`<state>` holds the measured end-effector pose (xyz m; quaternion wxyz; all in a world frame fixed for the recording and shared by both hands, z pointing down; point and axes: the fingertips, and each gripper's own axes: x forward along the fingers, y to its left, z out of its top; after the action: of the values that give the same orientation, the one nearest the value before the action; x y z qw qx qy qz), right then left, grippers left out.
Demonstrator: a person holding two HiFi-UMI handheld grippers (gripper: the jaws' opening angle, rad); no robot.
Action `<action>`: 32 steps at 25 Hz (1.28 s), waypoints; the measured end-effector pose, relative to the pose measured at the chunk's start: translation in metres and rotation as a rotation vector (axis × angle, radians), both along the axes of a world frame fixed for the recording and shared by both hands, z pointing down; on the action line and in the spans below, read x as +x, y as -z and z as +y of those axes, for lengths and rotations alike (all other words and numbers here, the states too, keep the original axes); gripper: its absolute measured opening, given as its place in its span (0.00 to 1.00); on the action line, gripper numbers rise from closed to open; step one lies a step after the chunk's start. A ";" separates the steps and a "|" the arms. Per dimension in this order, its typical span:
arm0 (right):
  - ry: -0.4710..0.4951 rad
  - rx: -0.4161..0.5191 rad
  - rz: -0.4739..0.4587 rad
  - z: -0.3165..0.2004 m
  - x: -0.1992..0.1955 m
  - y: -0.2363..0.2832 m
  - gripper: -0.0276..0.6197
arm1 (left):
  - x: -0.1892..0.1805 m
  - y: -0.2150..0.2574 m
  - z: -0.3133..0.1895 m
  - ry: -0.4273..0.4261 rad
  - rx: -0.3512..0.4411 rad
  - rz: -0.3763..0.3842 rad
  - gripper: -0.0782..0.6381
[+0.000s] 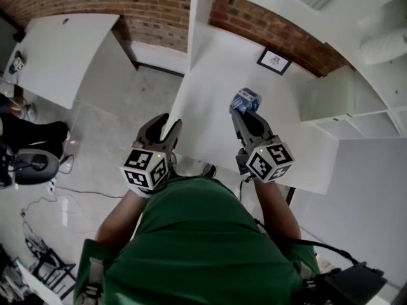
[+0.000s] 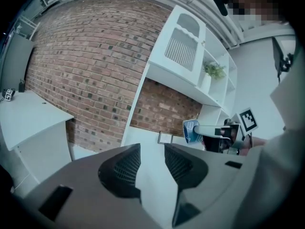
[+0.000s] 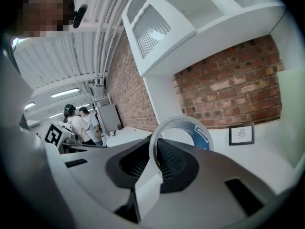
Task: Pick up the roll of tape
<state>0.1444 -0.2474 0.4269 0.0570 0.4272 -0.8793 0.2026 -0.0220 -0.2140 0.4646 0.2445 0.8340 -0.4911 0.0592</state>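
Observation:
The roll of tape [image 1: 245, 99], clear with a blue and white core, hangs in the air above the white desk [image 1: 210, 88]. My right gripper [image 1: 245, 111] is shut on it. In the right gripper view the tape's ring [image 3: 200, 133] stands upright, its rim pinched between the two dark pads of my right gripper [image 3: 155, 159]. My left gripper [image 1: 166, 124] hovers at the desk's front left edge. It is open, with nothing between its fingers [image 2: 121, 168]. In the left gripper view the tape [image 2: 190, 130] shows at the right, held at the tips of the right gripper [image 2: 202, 130].
A small framed picture [image 1: 274, 61] leans against the brick wall at the back of the desk. White shelving [image 1: 356, 100] stands to the right, with a potted plant [image 2: 213, 69] on a shelf. A second white table [image 1: 63, 49] stands far left. People [image 3: 78, 123] stand in the distance.

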 end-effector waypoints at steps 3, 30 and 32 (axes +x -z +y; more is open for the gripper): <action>-0.014 0.028 -0.038 0.006 0.004 0.019 0.14 | 0.007 0.011 -0.004 -0.006 0.017 0.016 0.34; -0.071 0.187 0.001 0.032 0.037 0.062 0.14 | 0.021 0.058 -0.022 -0.015 0.167 -0.001 0.34; -0.063 0.187 0.007 0.032 0.035 0.061 0.14 | 0.021 0.056 -0.021 -0.018 0.157 -0.002 0.34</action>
<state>0.1798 -0.2154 0.3655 0.0135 0.4587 -0.8804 0.1197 -0.0005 -0.2351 0.4086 0.1773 0.8550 -0.4867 0.0234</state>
